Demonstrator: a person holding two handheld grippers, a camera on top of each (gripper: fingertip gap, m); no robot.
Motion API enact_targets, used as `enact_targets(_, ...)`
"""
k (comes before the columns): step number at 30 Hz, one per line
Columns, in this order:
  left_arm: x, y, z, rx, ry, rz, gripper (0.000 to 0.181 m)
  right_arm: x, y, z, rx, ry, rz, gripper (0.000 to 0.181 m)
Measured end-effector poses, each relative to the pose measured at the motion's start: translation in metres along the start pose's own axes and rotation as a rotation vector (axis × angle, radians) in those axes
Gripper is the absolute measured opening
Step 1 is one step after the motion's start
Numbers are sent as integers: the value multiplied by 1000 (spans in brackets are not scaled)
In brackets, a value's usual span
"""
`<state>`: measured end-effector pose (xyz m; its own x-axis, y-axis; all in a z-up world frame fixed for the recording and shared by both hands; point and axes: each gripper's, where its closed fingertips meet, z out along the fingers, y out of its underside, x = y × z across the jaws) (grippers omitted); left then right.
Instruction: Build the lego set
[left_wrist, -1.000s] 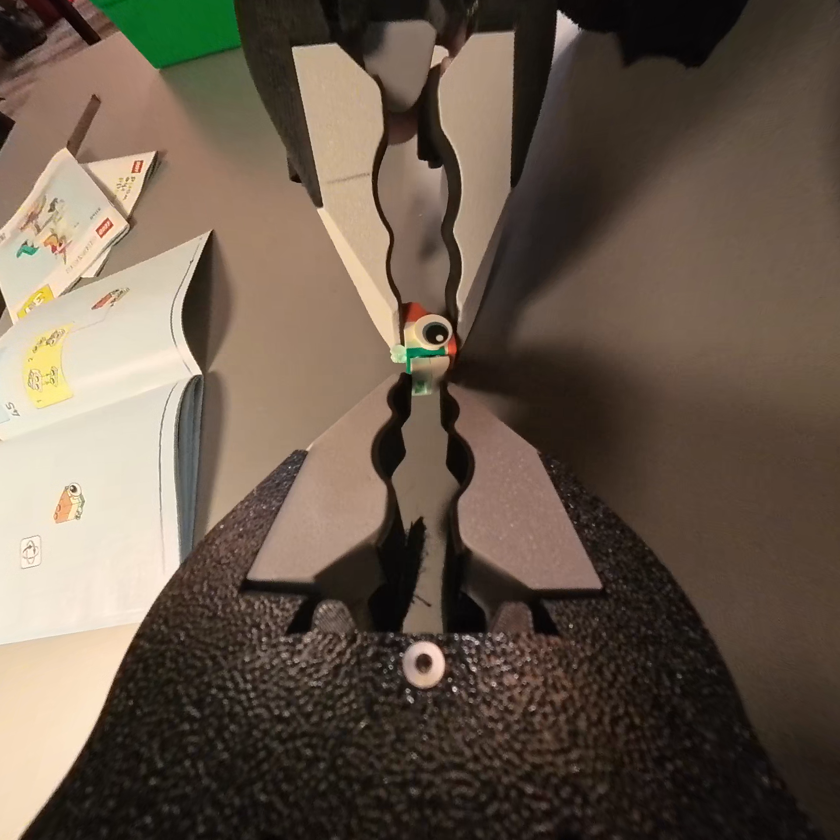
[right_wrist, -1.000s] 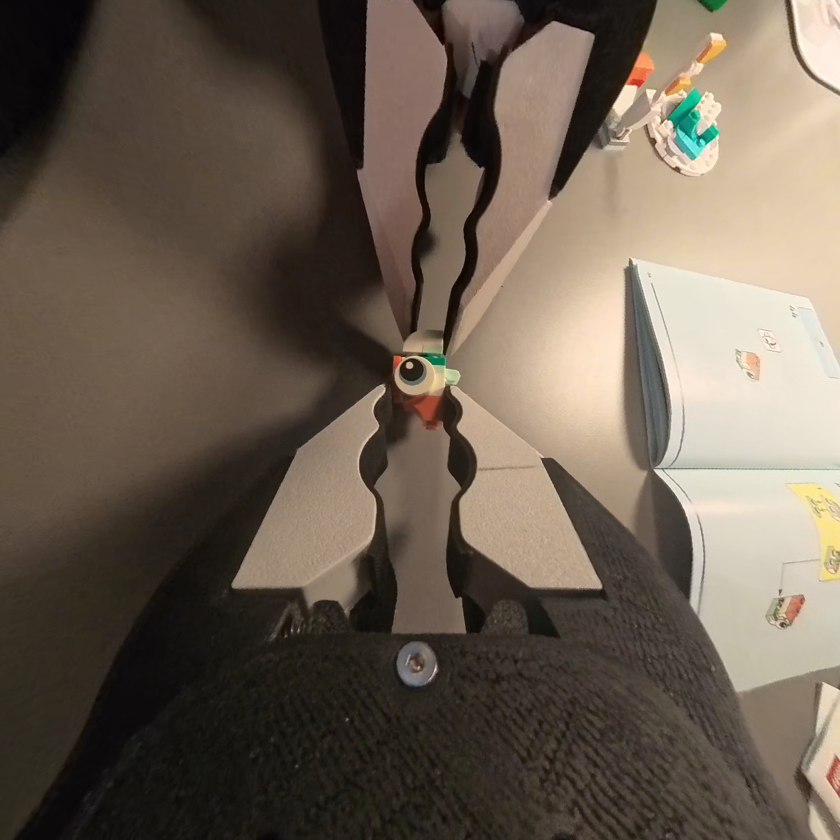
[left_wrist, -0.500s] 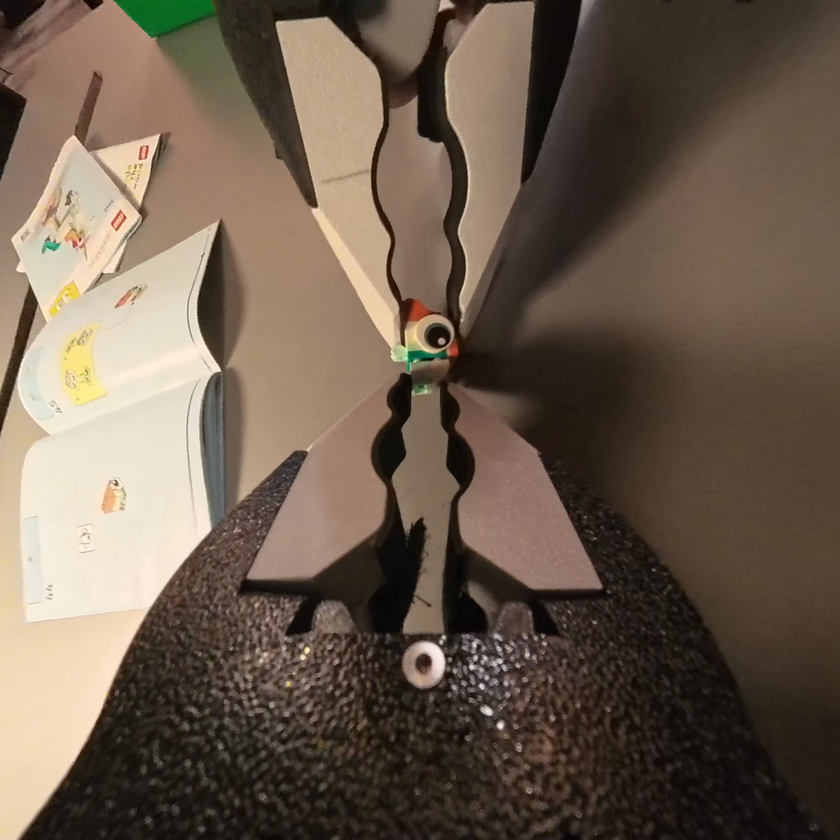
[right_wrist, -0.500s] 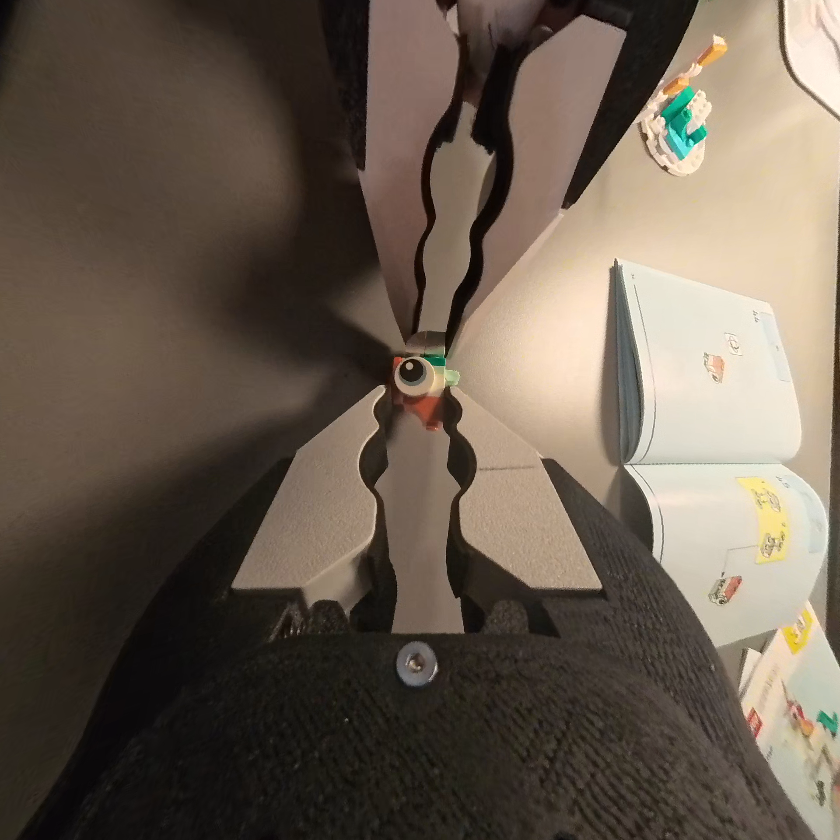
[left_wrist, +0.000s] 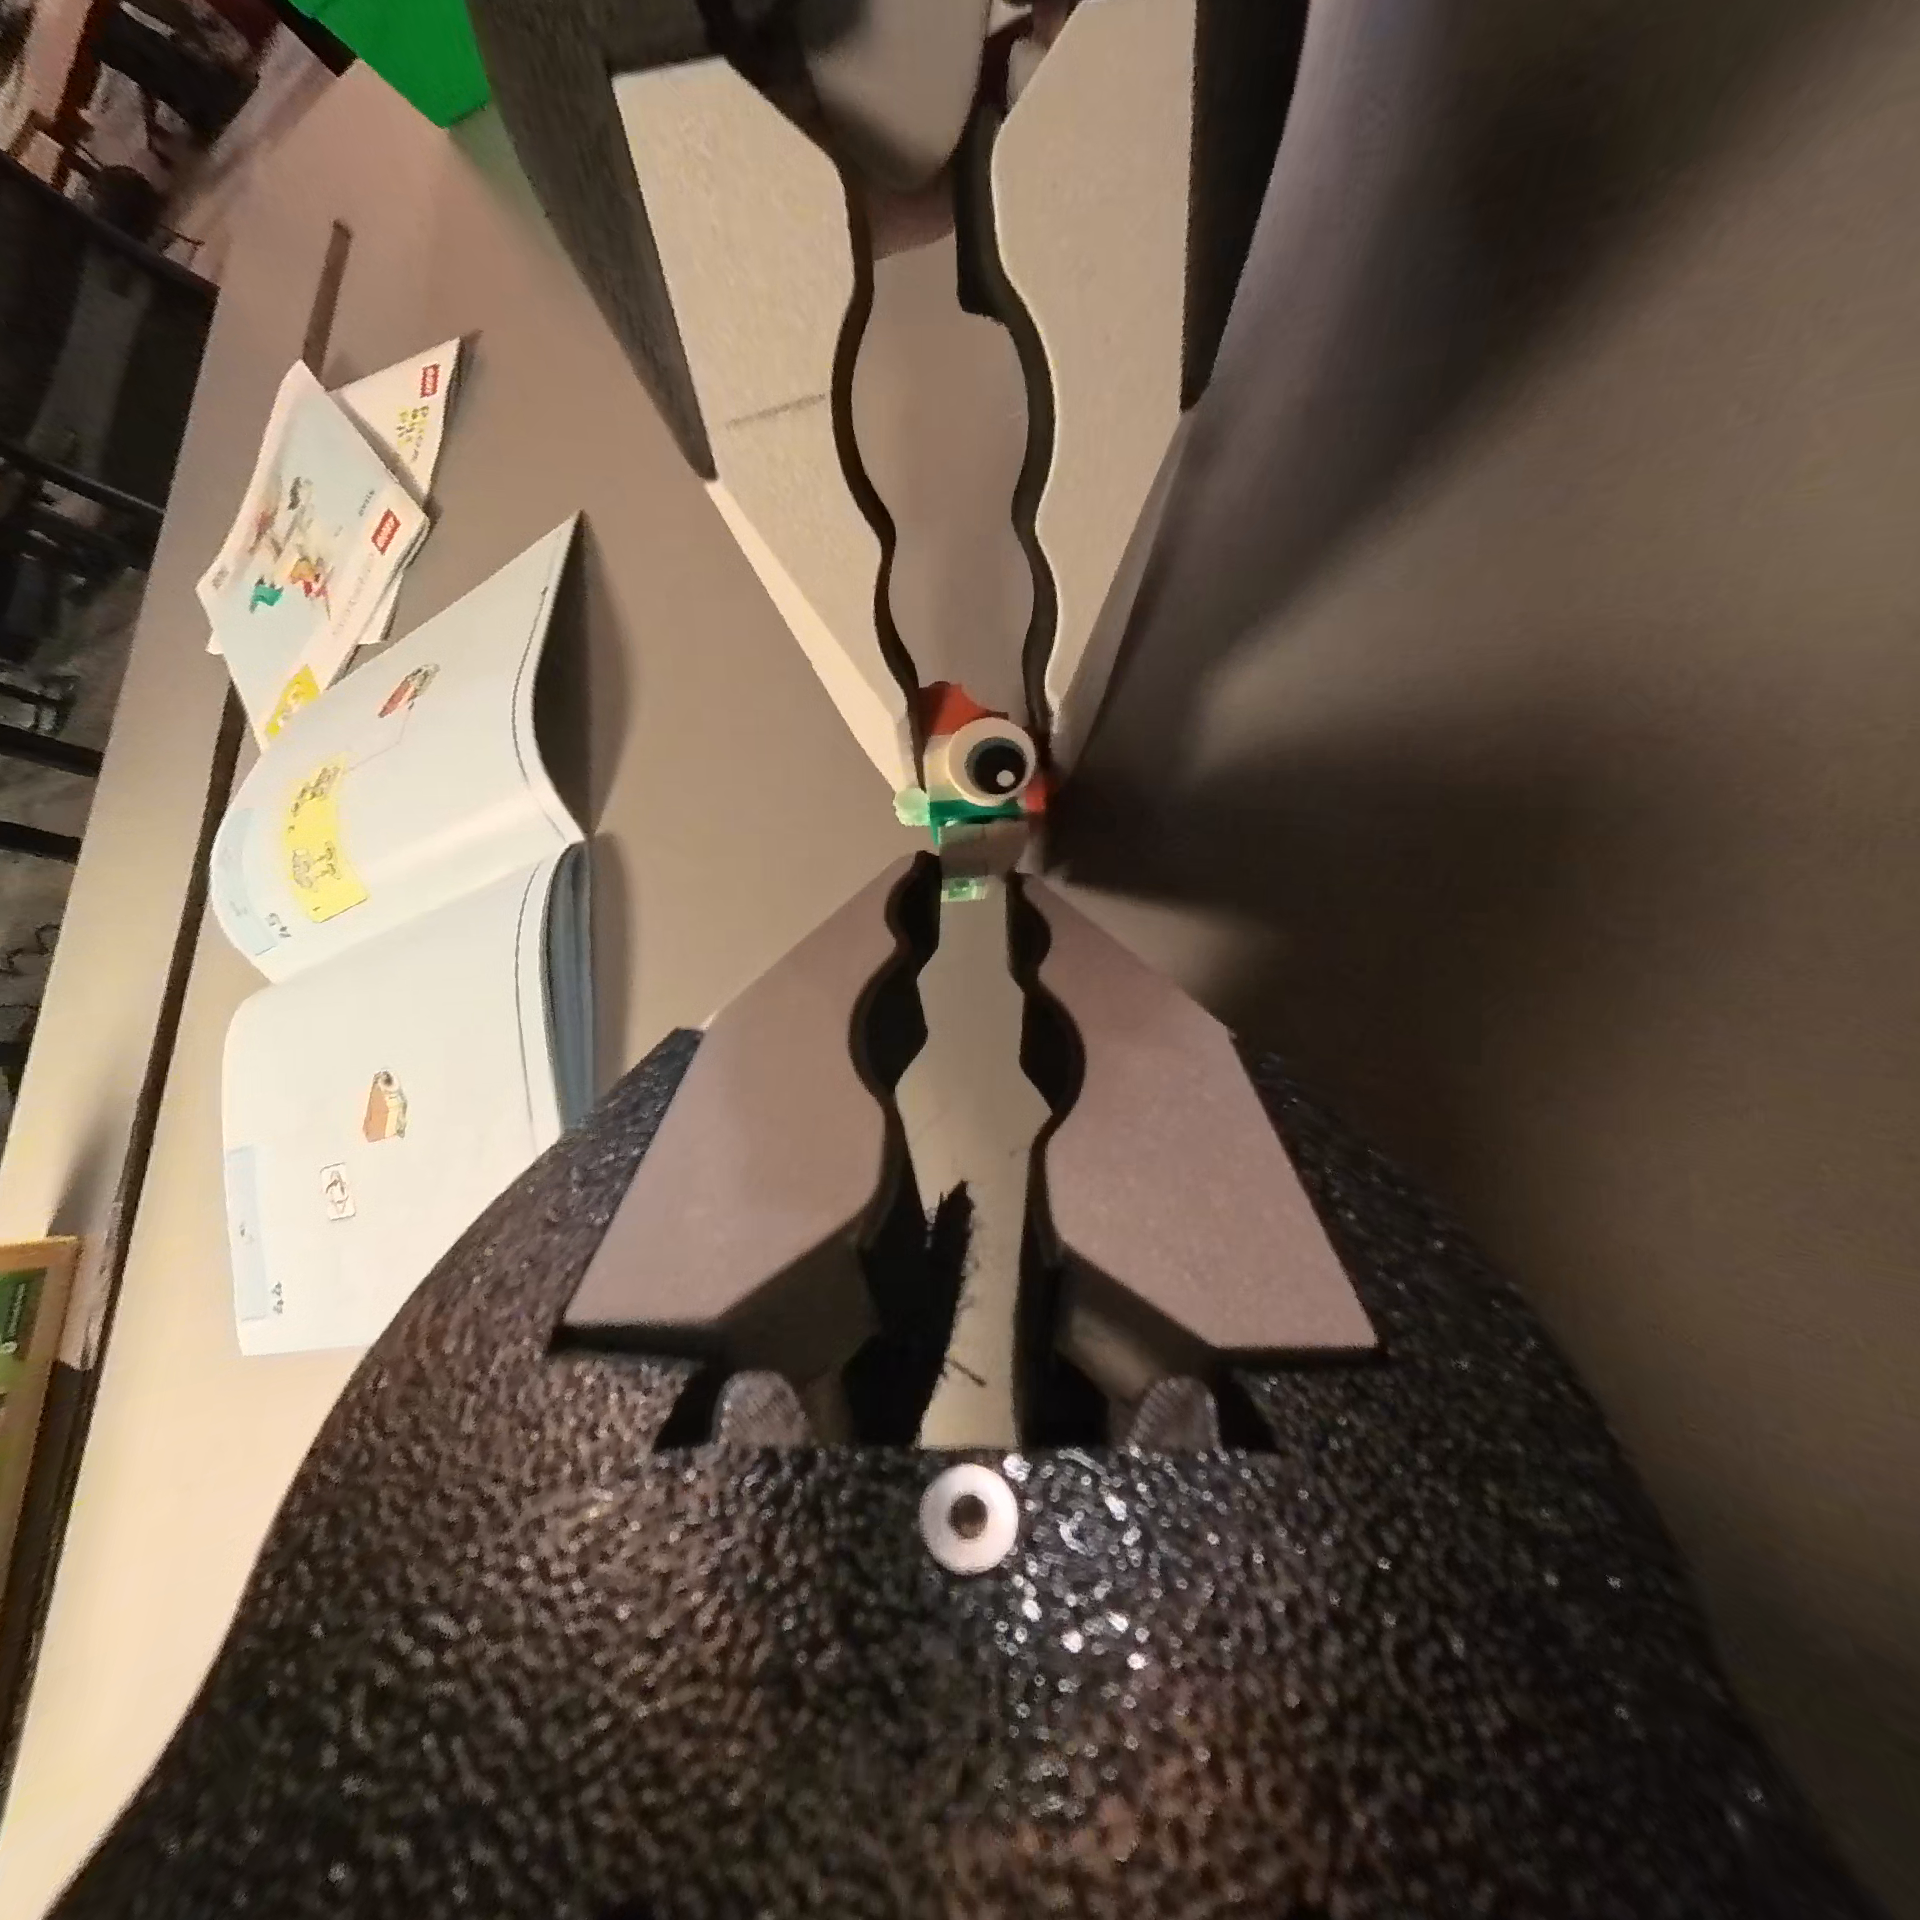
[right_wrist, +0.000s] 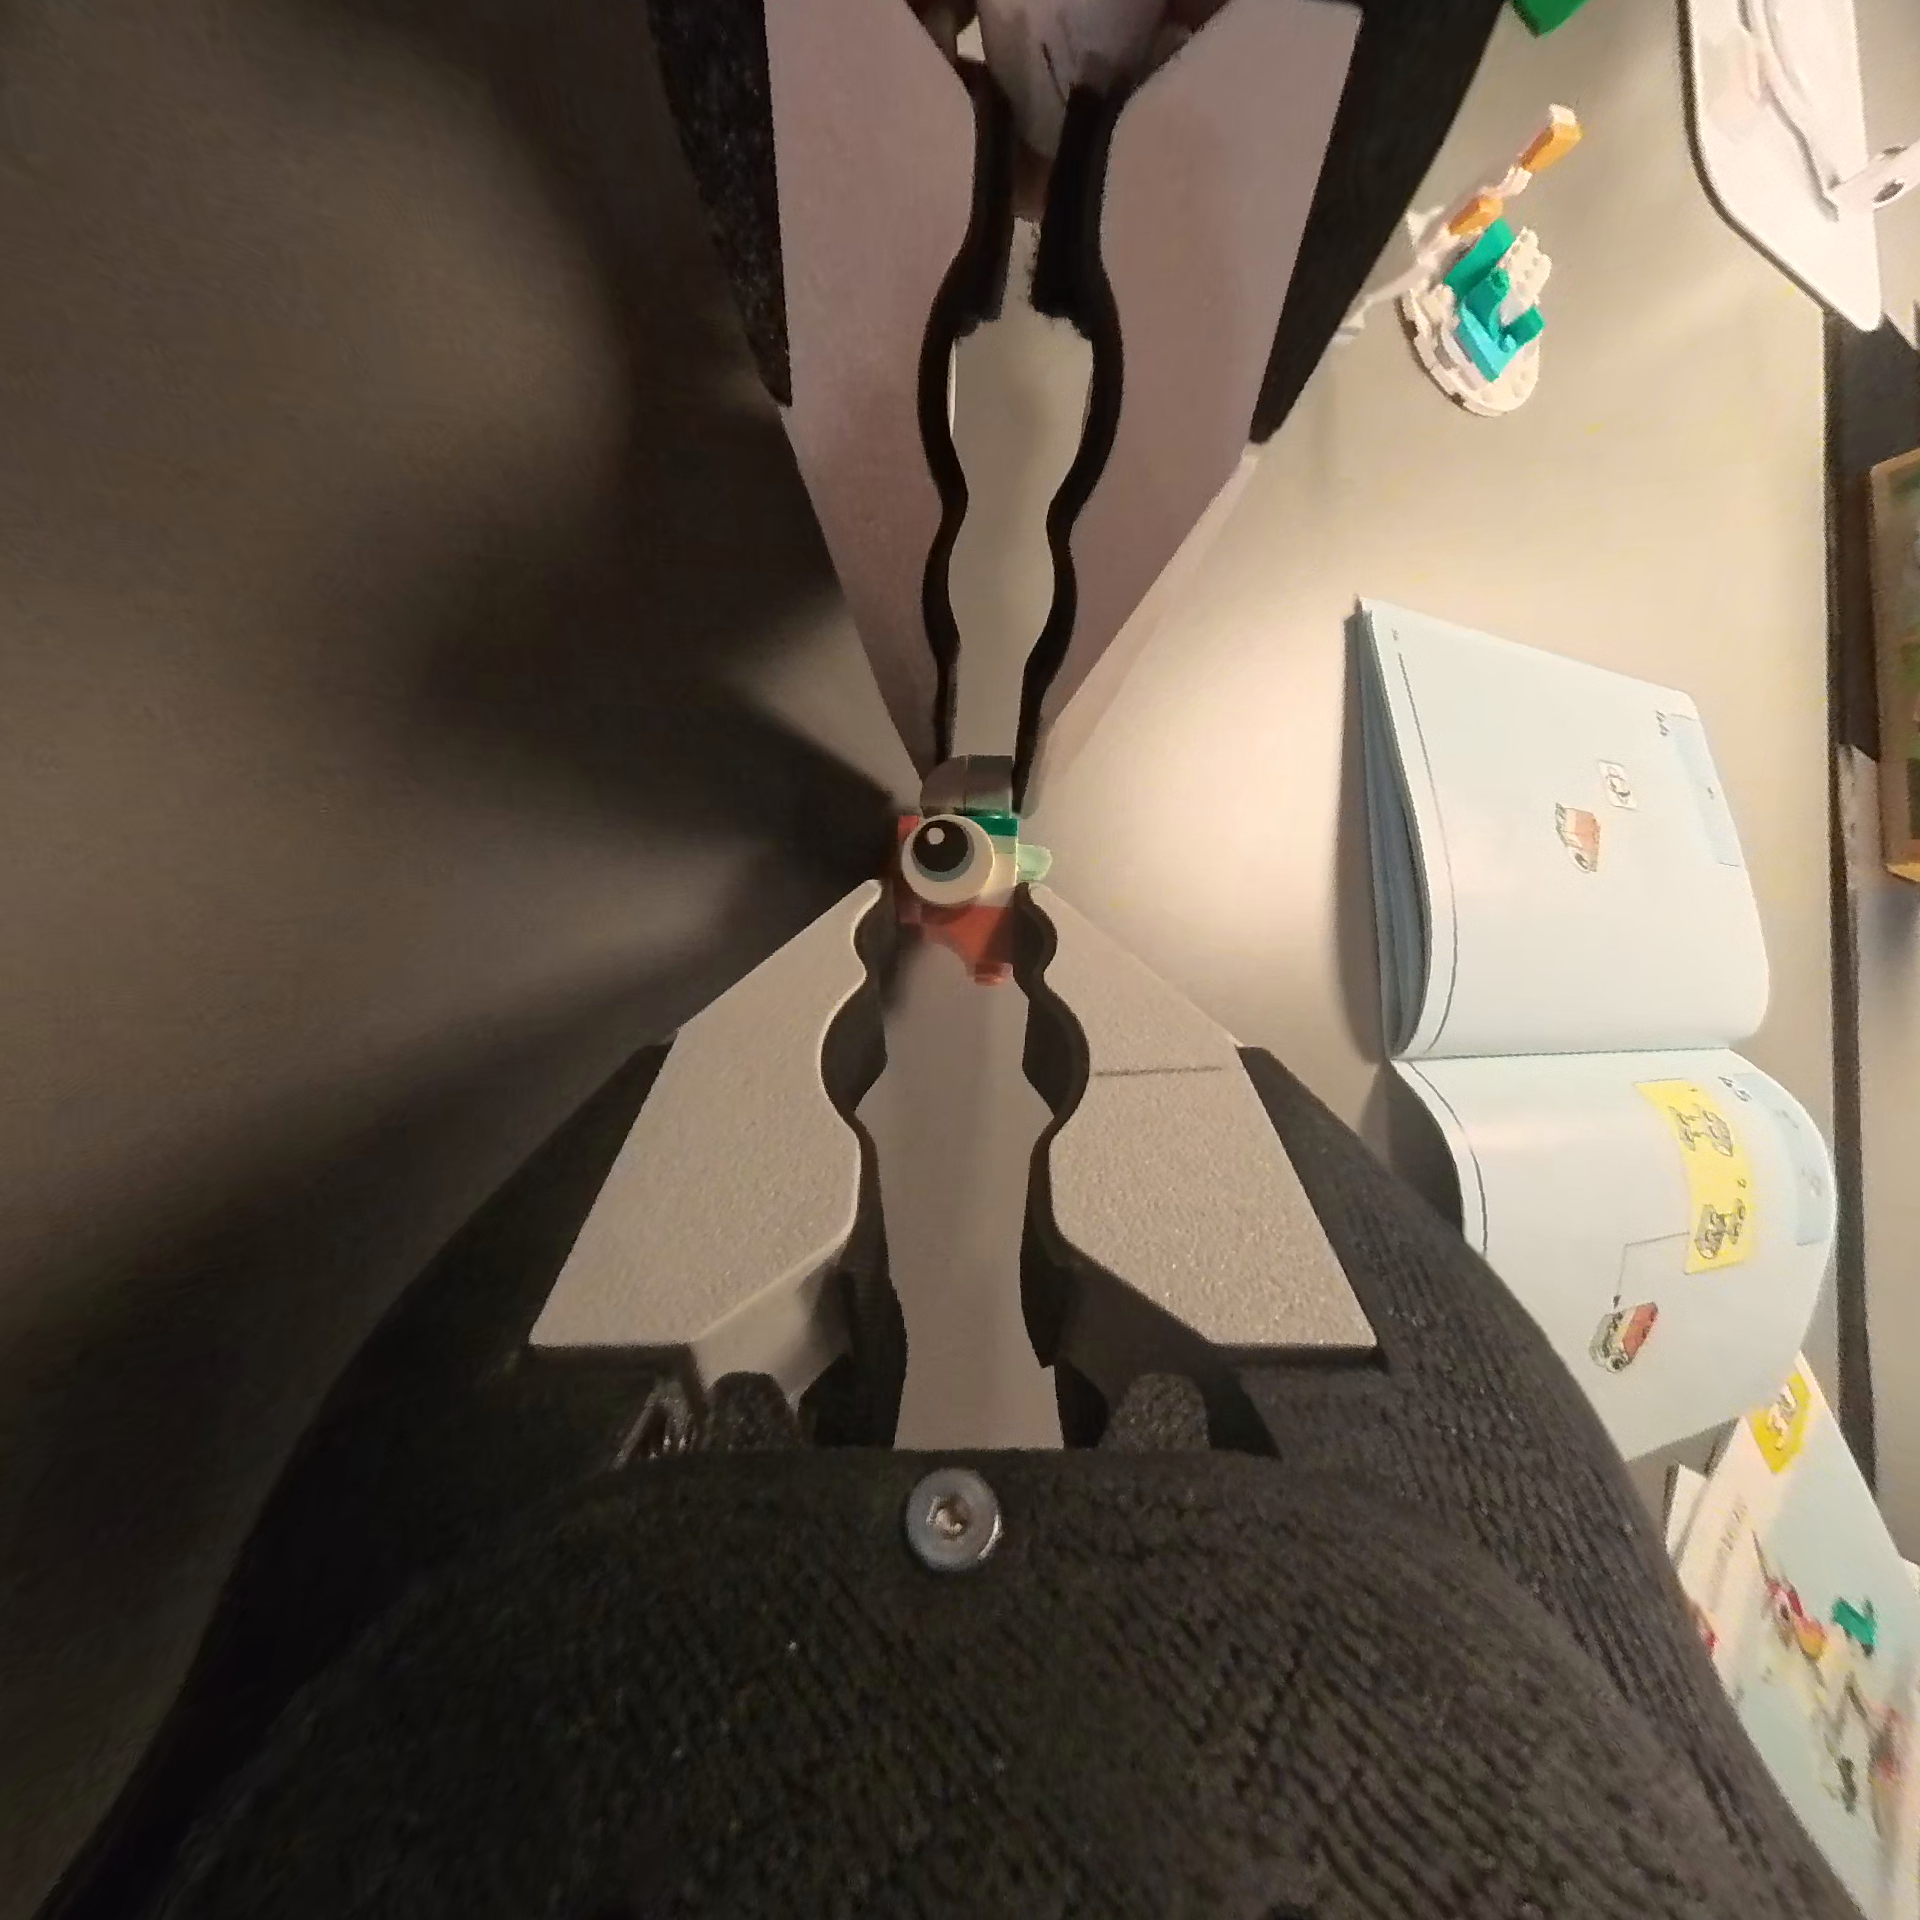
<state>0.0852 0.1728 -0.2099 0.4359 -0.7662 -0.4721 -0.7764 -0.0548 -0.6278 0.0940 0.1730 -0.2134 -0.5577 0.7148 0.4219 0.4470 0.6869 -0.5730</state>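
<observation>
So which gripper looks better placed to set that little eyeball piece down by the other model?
Probably right gripper: its view shows the white-based model on the table; the left gripper grips the same eye assembly but sees only booklets.

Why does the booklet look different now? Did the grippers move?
Yes. Both grippers, clamping the lego piece, rose from the table: the open booklet looks smaller, with more table edge showing.

1. A plain grey surface (left_wrist: 707, 644) carries everything.
2. An open instruction booklet (left_wrist: 405, 914) lies flat on it, pale blue pages up.
3. Closed leaflets (left_wrist: 312, 540) lie just beyond the booklet.
4. A small brick model on a round white base (right_wrist: 1481, 312) stands apart.
</observation>
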Motion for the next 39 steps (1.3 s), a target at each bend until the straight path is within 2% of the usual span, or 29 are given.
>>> enact_targets(1,0,0,-1,2,-4,0,10,0,-1,0,1,8,-6,19)
enact_targets(12,-4,7,-5,-13,-60,33,10,6,-4,6,-21,112,-6,19)
enact_targets(18,-9,8,-7,-2,-118,89,10,13,-6,7,-23,214,-69,19)
enact_targets(30,-39,-1,-17,28,-426,291,10,44,-11,-2,54,509,-159,20)
enact_targets(39,-41,1,-15,32,-458,317,10,47,-10,-1,52,566,-173,20)
